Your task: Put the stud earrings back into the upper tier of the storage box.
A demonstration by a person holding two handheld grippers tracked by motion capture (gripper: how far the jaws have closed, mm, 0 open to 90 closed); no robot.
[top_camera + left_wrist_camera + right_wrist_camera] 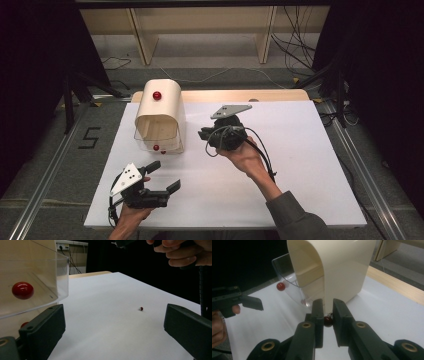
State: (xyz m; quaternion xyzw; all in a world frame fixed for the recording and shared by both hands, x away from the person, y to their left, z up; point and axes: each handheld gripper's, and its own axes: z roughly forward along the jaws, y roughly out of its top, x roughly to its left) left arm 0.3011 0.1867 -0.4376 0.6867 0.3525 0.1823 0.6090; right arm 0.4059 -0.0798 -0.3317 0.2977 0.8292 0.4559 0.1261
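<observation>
High view: at frame centre the right gripper point(206, 134) faces the cream box point(160, 115); the left gripper point(165, 179), lower left, is spread wide.

Left gripper view: jaws wide, empty.

Right gripper view: jaws narrowed on a small red bead point(328, 321) at lower centre, just before the box. Judged mid-pick; next comes a careful lift.

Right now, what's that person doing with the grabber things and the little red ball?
A person holds a two-jaw gripper in each hand at a white table. The right gripper pinches a small dark red ball beside the cream, arch-shaped box with a clear plastic drawer. The left gripper waits open near the table's front edge, holding nothing. Another tiny red bead lies loose on the table.
</observation>
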